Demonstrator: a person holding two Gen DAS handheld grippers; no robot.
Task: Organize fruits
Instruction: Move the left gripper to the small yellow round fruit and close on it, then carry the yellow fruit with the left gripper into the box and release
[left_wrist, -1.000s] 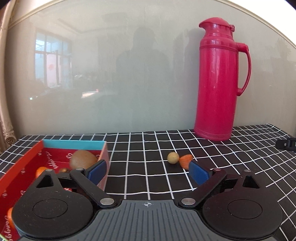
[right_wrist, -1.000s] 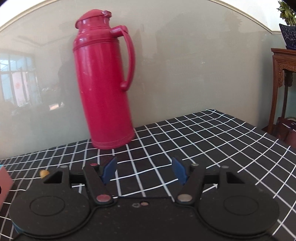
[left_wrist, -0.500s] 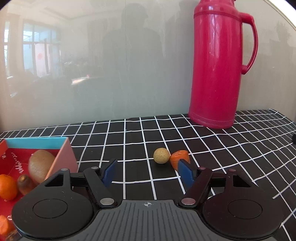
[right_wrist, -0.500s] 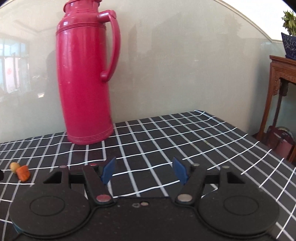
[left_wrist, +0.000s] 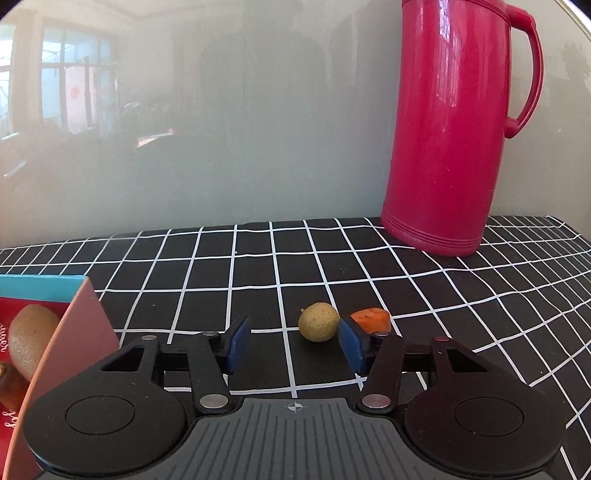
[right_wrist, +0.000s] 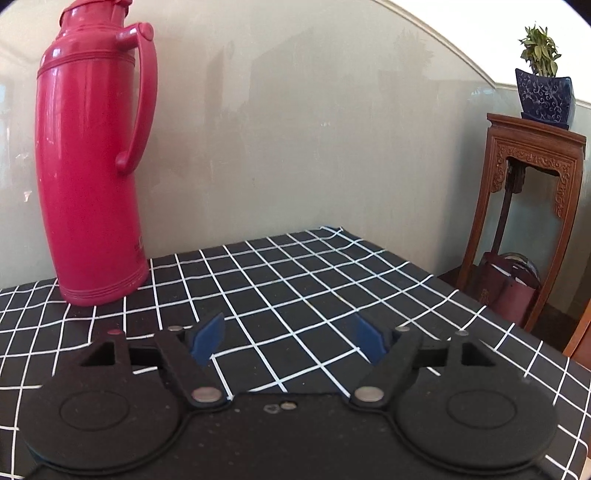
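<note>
The red box (left_wrist: 22, 332) stands on the tabletop (left_wrist: 369, 266), holding a brown kiwi (left_wrist: 31, 336). Right of the box lie a round yellow-green fruit (left_wrist: 318, 321) and an orange piece (left_wrist: 371, 319), touching. The left tool (left_wrist: 293, 341), jaws just closing, is part open, empty, its right pad beside both. The right tool (right_wrist: 290, 338), jaws just opening, stands wide, empty.

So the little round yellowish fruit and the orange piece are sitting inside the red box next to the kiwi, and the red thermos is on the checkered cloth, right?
Not quite. In the left wrist view the round yellowish fruit and the orange piece lie on the checkered cloth, outside the red box. The kiwi is in the box, and the red thermos stands on the cloth.
</note>
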